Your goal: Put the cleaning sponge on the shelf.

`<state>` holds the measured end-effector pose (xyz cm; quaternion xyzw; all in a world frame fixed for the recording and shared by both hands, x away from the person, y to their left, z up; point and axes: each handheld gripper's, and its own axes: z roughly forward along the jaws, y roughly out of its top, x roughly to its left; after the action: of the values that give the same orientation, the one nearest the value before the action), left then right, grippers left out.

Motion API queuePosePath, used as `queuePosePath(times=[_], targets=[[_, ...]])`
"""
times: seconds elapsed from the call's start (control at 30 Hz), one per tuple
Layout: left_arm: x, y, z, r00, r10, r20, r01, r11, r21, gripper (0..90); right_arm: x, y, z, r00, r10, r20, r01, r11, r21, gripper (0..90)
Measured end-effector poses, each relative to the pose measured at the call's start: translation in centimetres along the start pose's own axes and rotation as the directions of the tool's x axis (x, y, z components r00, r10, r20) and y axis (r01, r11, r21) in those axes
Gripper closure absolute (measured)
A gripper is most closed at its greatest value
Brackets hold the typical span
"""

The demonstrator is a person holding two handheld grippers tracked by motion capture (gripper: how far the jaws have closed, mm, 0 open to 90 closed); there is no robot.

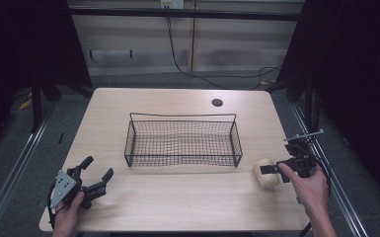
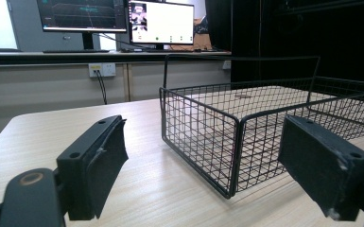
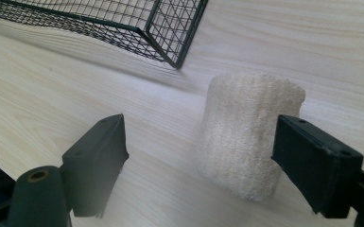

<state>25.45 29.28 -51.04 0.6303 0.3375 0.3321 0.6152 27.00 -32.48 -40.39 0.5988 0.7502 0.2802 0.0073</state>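
From the high view, the right gripper (image 1: 271, 169) partly covers a cream rolled cloth (image 1: 265, 177) lying just right of the wire basket (image 1: 182, 139); the left gripper (image 1: 97, 173) is spread wide, holding nothing.

The left gripper view has the basket ahead, its right end cut off.

In the right gripper view, the ribbed roll's (image 3: 248, 137) long axis runs away from the camera between wide-open jaws, nearer the right one; whether it touches is unclear.

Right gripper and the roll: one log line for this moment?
right gripper: open, straddling cream roll | left gripper: open, idle | wire basket: empty
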Motion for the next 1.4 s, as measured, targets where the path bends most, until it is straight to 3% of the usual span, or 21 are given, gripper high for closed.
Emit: queuePosePath(times=[0.3,0.37,0.7,0.83,1.2,1.4], targets=[[0.0,0.0,0.0,1.0000,0.000,0.000,0.000,1.0000,0.000,15.7,-0.8,0.4,0.4,0.9993,0.019,0.033,-0.020,0.999,0.028,19.1],[0.0,0.0,0.0,1.0000,-0.002,-0.002,0.002,1.0000,-0.001,15.7,-1.3,0.4,0.7,0.9980,0.042,0.046,-0.044,0.998,0.040,18.9],[0.0,0.0,0.0,1.0000,-0.001,-0.001,0.001,1.0000,0.000,15.7,-1.8,0.7,2.4,0.9967,0.039,0.072,-0.047,0.993,0.108,19.0],[0.0,0.0,0.0,1.0000,0.000,-0.001,0.000,1.0000,0.000,15.7,-1.8,0.8,3.0,0.9952,0.028,0.094,-0.042,0.987,0.154,19.2],[0.0,0.0,0.0,1.0000,-0.003,-0.003,0.003,1.0000,-0.001,15.7,-1.7,1.0,4.1,0.9930,0.018,0.117,-0.042,0.976,0.212,19.8],[0.0,0.0,0.0,1.0000,0.000,0.000,0.000,1.0000,0.000,15.7,-2.1,0.6,4.6,0.9929,0.040,0.112,-0.065,0.971,0.232,22.2]])
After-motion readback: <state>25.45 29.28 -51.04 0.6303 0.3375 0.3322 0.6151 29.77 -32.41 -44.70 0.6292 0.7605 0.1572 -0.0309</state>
